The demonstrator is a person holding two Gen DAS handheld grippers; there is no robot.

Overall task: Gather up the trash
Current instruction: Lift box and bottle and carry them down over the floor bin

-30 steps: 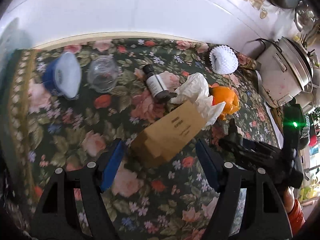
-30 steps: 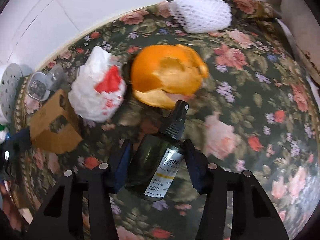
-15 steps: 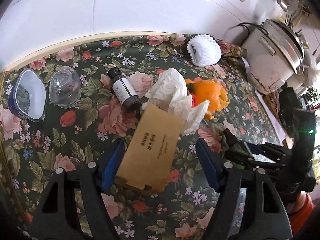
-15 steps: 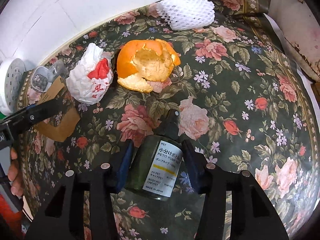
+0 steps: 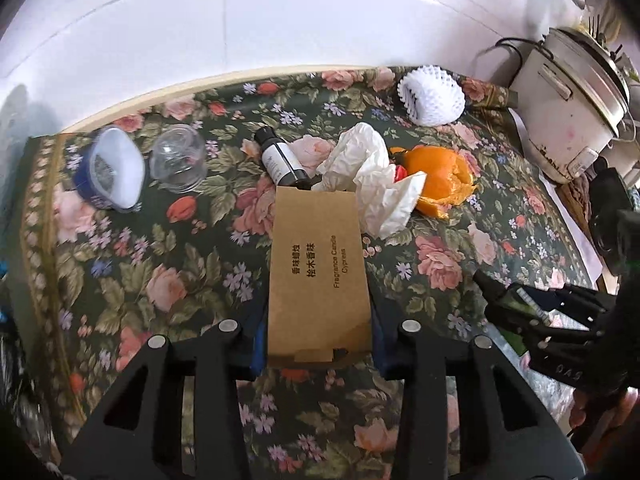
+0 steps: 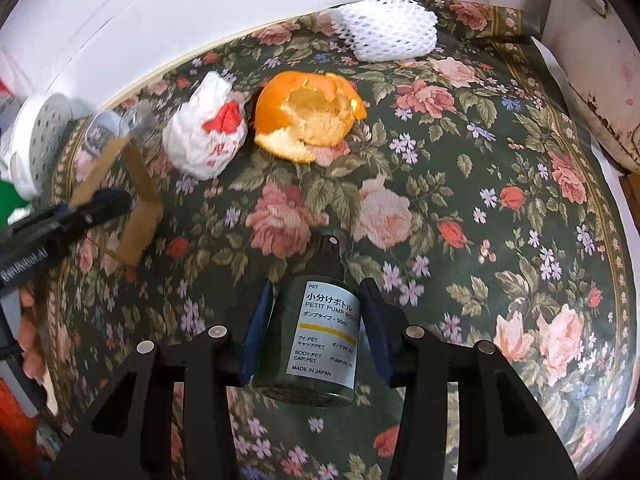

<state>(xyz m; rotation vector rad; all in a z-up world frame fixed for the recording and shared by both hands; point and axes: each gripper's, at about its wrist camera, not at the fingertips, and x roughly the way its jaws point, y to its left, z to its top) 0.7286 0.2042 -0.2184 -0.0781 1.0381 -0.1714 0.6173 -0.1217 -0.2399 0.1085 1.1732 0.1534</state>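
Two handheld grippers are clearing a flowered tablecloth (image 5: 168, 280) of litter. The left gripper (image 5: 318, 336), whose jaws have just been closing, is clamping the near end of a brown cardboard box (image 5: 318, 276); its blue pads are pressing on both side walls, and the box is reaching out from the jaws over the cloth. The right gripper (image 6: 316, 332), jaws also just narrowing, is gripping a small dark pump bottle (image 6: 312, 332) by its labelled body, nozzle pointing away.

Still lying on the cloth are a crumpled tissue (image 5: 372, 176), an orange peel (image 5: 440, 180) just beside it, a white foam net (image 5: 432, 96) near the far edge, a second dark bottle (image 5: 280, 158) touching the tissue, a clear cup (image 5: 178, 160) and a blue-rimmed tub (image 5: 110, 174).

The risks look real. The box is light and hollow, so a hard squeeze could be crushing it, while a grip only at its near end could be letting it swing or slip. The bottle's smooth round wall could be rolling between flat pads and dropping. No bin is in view.
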